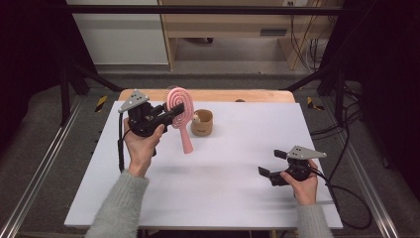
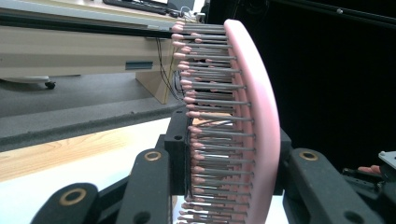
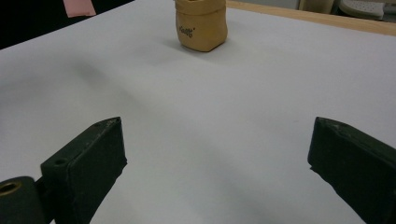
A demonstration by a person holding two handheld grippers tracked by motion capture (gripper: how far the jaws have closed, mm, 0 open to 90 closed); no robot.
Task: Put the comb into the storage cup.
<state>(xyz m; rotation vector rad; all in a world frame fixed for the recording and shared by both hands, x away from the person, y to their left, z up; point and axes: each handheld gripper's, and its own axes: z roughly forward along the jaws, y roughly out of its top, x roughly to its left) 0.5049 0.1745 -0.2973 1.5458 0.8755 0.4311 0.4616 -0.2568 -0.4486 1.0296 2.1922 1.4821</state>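
Left gripper clamps the pink hairbrush aloft beside the tan pouch; right gripper gapes empty; next, probably lowering handle-first into the pouch

Each hand-held gripper, left and right, has a black body with two blocky black jaws. Brass-ringed pivot holes mark the linkage arms. A grey three-cornered plate sits on top; a black cable trails behind. Sleeves are light grey knit.
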